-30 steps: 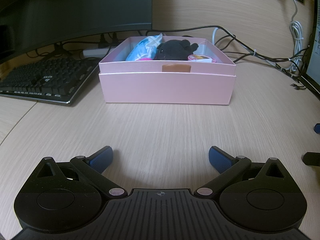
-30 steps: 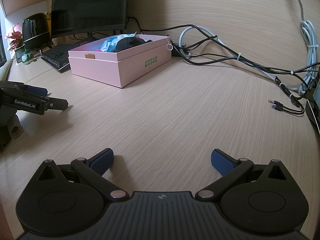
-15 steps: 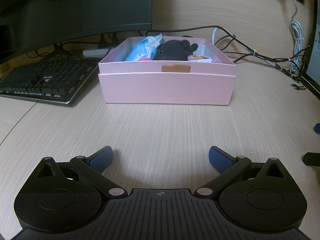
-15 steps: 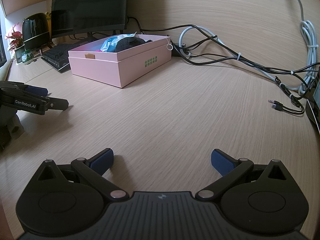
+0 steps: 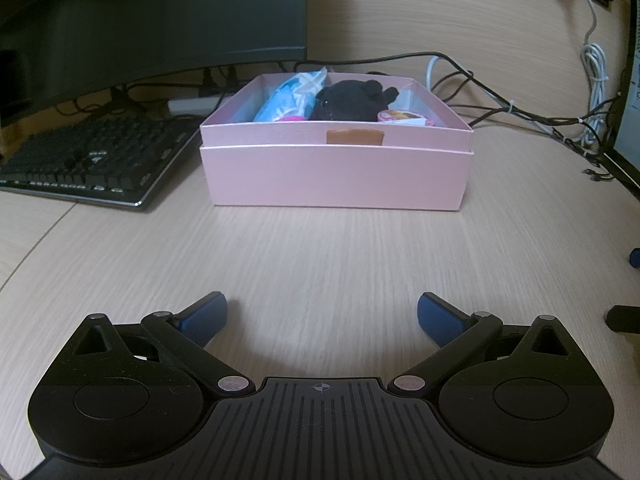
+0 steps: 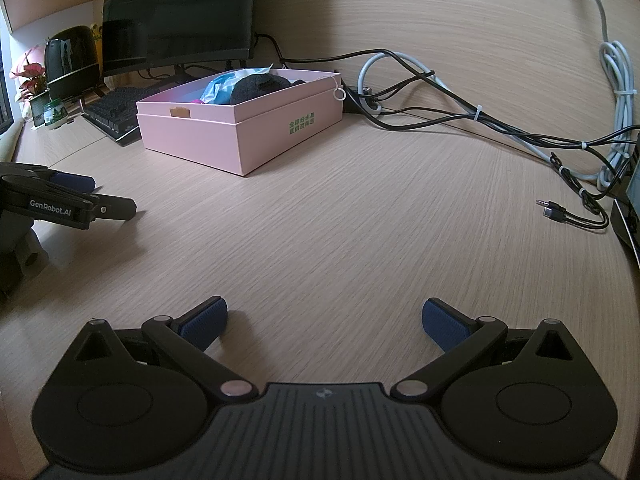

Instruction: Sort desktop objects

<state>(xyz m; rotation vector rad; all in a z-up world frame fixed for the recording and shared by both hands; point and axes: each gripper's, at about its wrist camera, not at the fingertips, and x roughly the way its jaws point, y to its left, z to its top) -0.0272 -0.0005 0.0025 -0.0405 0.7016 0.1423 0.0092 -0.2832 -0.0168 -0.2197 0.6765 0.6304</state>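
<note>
Holding our two tools low over the bench [image 5: 320,248], we keep both wide apart with nothing between their blue pads. Our left tool [image 5: 322,314] points straight at the pink box [image 5: 334,178]. Our right tool [image 6: 325,320] sits off to the side and sees the same box [image 6: 240,136] further away, with green writing on one side.

The box stands on the bench, just beside a black keyboard [image 5: 92,160] and in front of a dark screen [image 5: 152,20]. Inside the box we see a blue and white packet [image 5: 294,94], a black soft toy [image 5: 348,100] in the middle touching the packet, and a small pink cup [image 5: 404,117] with a picture lid near the front wall. A brown piece of tape [image 5: 354,137] sticks on the front rim.

Black and white cables [image 6: 460,108] run over the bench behind the box. From the right view, our left tool [image 6: 76,200] shows at the left edge, well apart from the box.
</note>
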